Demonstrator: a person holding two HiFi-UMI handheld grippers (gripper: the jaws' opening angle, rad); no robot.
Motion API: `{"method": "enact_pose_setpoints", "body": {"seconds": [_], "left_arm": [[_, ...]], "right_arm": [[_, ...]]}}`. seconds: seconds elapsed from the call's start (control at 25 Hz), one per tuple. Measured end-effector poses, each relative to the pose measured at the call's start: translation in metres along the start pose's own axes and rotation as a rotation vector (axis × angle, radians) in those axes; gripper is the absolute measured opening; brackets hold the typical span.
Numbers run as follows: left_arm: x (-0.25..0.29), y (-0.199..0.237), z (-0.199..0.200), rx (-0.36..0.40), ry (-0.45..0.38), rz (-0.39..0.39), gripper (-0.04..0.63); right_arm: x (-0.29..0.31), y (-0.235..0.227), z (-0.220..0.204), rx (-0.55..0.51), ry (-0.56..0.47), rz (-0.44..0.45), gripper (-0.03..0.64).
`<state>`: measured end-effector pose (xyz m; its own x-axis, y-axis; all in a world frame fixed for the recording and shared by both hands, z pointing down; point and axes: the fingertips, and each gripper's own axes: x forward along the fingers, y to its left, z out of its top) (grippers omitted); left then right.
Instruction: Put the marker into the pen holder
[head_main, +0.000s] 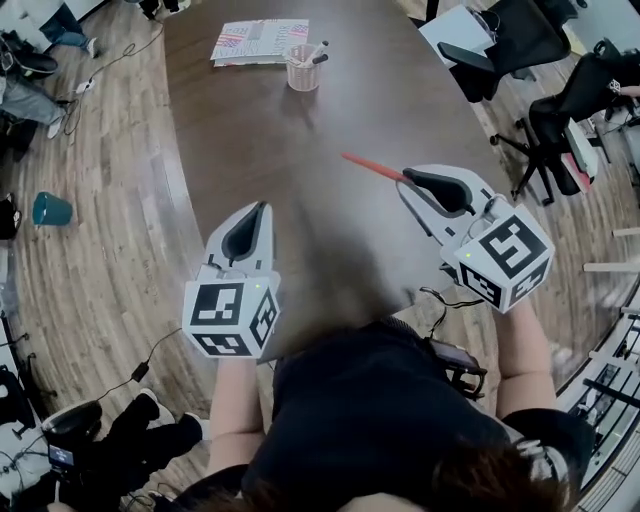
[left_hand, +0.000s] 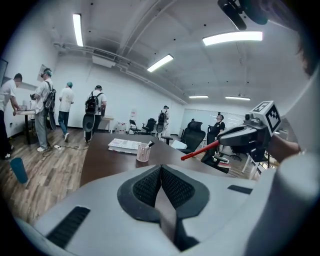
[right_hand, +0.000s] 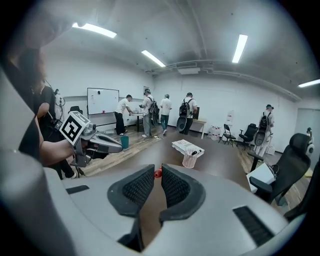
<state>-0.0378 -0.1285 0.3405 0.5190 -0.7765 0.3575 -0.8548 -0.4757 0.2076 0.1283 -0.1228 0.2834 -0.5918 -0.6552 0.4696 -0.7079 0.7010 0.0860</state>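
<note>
A red marker (head_main: 370, 166) sticks out forward and to the left from my right gripper (head_main: 410, 178), which is shut on its rear end above the dark table (head_main: 250, 140). In the right gripper view only the marker's red end (right_hand: 158, 173) shows between the pads. The pink mesh pen holder (head_main: 302, 68) stands at the far end of the table with a few pens in it, well ahead of both grippers. It also shows as the pen holder (left_hand: 143, 152) and the pen holder (right_hand: 190, 160). My left gripper (head_main: 255, 215) hovers lower left, shut and empty.
A stack of papers (head_main: 258, 40) lies just left of and behind the holder. Black office chairs (head_main: 520, 40) stand along the table's right side. A teal bin (head_main: 50, 210) sits on the wood floor at left. Several people (right_hand: 150, 112) stand at the room's far side.
</note>
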Motion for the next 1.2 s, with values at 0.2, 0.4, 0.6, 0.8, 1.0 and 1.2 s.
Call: {"method": "enact_pose_setpoints", "body": {"seconds": [0.2, 0.4, 0.6, 0.8, 1.0, 1.2], "left_arm": [[0.015, -0.003, 0.032, 0.012, -0.068, 0.046, 0.026], [0.033, -0.002, 0.059, 0.036, -0.118, 0.093, 0.026], [0.068, 0.002, 0.077, 0.058, -0.132, 0.124, 0.026], [0.101, 0.008, 0.085, 0.075, -0.148, 0.140, 0.026], [0.125, 0.032, 0.093, 0.062, -0.162, 0.167, 0.026], [0.154, 0.053, 0.091, 0.052, -0.167, 0.183, 0.026]], "right_arm": [[0.013, -0.024, 0.025, -0.075, -0.030, 0.047, 0.063], [0.032, -0.042, 0.047, -0.152, -0.077, 0.080, 0.063], [0.063, -0.071, 0.064, -0.202, -0.108, 0.090, 0.063], [0.098, -0.103, 0.070, -0.171, -0.129, 0.091, 0.063], [0.136, -0.132, 0.073, -0.147, -0.132, 0.062, 0.063], [0.174, -0.153, 0.065, -0.124, -0.126, 0.044, 0.063]]}}
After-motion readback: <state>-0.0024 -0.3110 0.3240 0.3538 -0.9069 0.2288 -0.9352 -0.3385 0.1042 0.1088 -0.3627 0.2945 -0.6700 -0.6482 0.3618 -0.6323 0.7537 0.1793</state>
